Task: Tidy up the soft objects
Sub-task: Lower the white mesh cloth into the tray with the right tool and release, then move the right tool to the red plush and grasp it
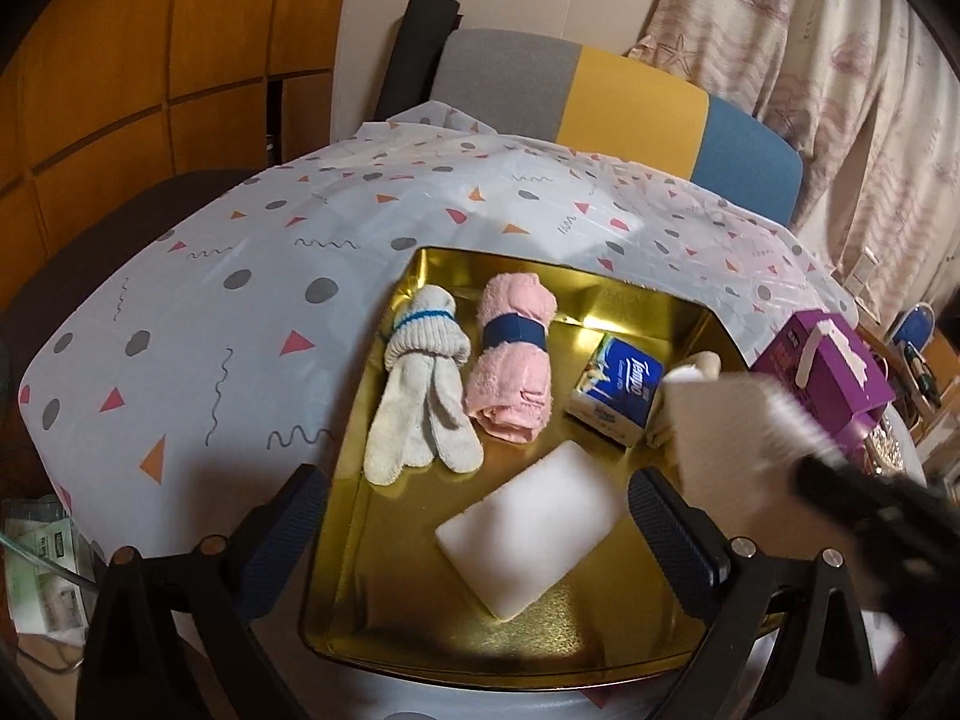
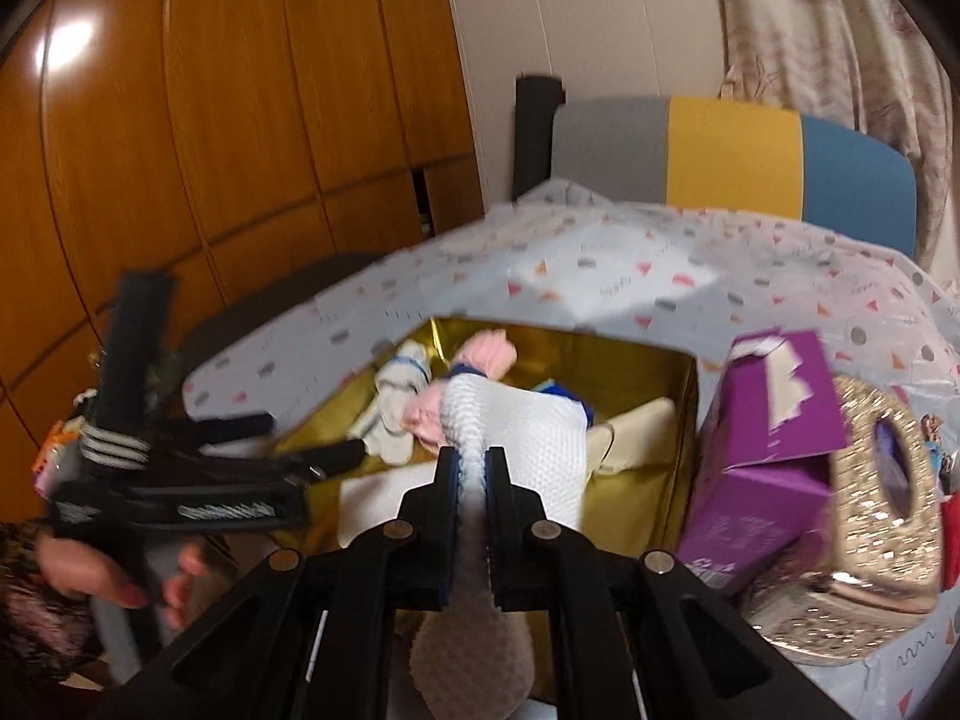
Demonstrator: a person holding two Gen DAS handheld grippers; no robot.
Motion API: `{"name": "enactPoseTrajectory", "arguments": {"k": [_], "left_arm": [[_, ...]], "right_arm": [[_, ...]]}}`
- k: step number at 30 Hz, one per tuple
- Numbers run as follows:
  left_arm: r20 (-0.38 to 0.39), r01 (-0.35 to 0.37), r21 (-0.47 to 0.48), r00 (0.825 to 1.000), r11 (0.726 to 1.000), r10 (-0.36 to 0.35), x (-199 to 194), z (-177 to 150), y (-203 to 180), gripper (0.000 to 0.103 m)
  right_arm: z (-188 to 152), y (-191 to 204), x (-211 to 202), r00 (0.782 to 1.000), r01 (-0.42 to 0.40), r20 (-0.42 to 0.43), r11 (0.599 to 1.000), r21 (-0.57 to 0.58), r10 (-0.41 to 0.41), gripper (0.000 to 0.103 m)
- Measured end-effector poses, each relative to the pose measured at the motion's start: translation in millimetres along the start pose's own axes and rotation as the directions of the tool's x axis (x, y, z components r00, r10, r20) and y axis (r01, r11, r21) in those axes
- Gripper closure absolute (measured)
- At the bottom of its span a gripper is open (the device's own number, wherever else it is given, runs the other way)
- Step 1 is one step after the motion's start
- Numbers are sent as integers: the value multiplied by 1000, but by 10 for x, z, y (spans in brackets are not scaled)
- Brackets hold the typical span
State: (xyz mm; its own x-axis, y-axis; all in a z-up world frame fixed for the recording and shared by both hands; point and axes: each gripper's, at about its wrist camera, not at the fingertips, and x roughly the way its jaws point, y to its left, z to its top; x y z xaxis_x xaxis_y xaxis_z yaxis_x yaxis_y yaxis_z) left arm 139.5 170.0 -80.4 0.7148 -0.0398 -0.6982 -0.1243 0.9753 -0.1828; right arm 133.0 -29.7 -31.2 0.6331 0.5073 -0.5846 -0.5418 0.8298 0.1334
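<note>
The right tongs [image 2: 470,468] pinch a white cloth [image 2: 528,426], carrying it over the gold tray [image 1: 384,630] to join the socks [image 1: 420,396]. The left tongs [image 1: 480,534] hang wide apart, holding nothing, above the white sponge [image 1: 534,534].

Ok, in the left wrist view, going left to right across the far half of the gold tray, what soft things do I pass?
Rolled white socks with a blue stripe → rolled pink towel with a navy band → blue and white Tempo tissue pack. The white cloth at the right edge is blurred and overlaps, so I leave it out.
</note>
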Motion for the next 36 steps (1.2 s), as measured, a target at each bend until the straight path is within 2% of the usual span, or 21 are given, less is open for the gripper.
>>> {"name": "enactPoseTrajectory", "arguments": {"k": [4,6,7,8,10,11,13,15,19,21,22,24,26,29,32,36], "left_arm": [[1,-5,-1,1000,1000,5,-8,-1,37,2],[-1,5,-4,1000,1000,-5,6,-16,61,2],[-4,4,-7,1000,1000,-4,14,-19,71,2],[-7,2,-12,1000,1000,-2,25,-24,78,2],[-14,4,-22,1000,1000,-4,39,-34,86,2],[-17,1,-24,1000,1000,-1,48,-37,85,2],[-30,-5,-21,1000,1000,5,70,-49,66,1],[-39,2,-13,999,1000,-2,84,-55,38,1],[-34,9,-1,999,1000,-9,67,-85,-31,1],[-39,13,-4,999,1000,-13,77,-93,-59,1],[-45,12,-9,999,1000,-13,83,-105,-79,1],[-52,19,-17,998,1000,-20,83,-123,-110,1],[-56,31,-20,998,999,-32,72,-142,-139,1],[-53,40,-8,998,999,-41,54,-167,-185,1],[-47,62,2,997,998,-61,38,-196,-231,1],[-45,116,7,992,993,-116,9,-241,-314,1]], "right_arm": [[-64,-102,358,996,25,-92,998,57,-19,96],[-116,-192,504,987,21,-158,994,110,-3,90],[-154,-224,572,980,26,-200,990,138,2,83],[-193,-236,609,972,24,-233,987,160,14,83],[-238,-246,590,971,0,-236,983,184,45,81],[-243,-236,536,974,-4,-222,983,183,45,74],[-240,-226,434,980,-8,-194,983,183,44,68],[-228,-234,327,984,-12,-170,980,197,47,68],[-229,-247,19,996,-40,-68,974,225,57,68],[-202,-242,-80,998,-43,-35,973,228,53,65],[-194,-238,-97,999,-34,-28,974,225,41,61],[-183,-240,-130,999,-14,-26,975,221,20,61],[-196,-266,-201,1000,-28,6,971,237,27,61],[-231,-356,-397,992,-98,101,954,284,72,61],[-275,-444,-645,974,-159,205,940,302,99,61],[-320,-556,-893,963,-138,262,939,314,54,61]]}}
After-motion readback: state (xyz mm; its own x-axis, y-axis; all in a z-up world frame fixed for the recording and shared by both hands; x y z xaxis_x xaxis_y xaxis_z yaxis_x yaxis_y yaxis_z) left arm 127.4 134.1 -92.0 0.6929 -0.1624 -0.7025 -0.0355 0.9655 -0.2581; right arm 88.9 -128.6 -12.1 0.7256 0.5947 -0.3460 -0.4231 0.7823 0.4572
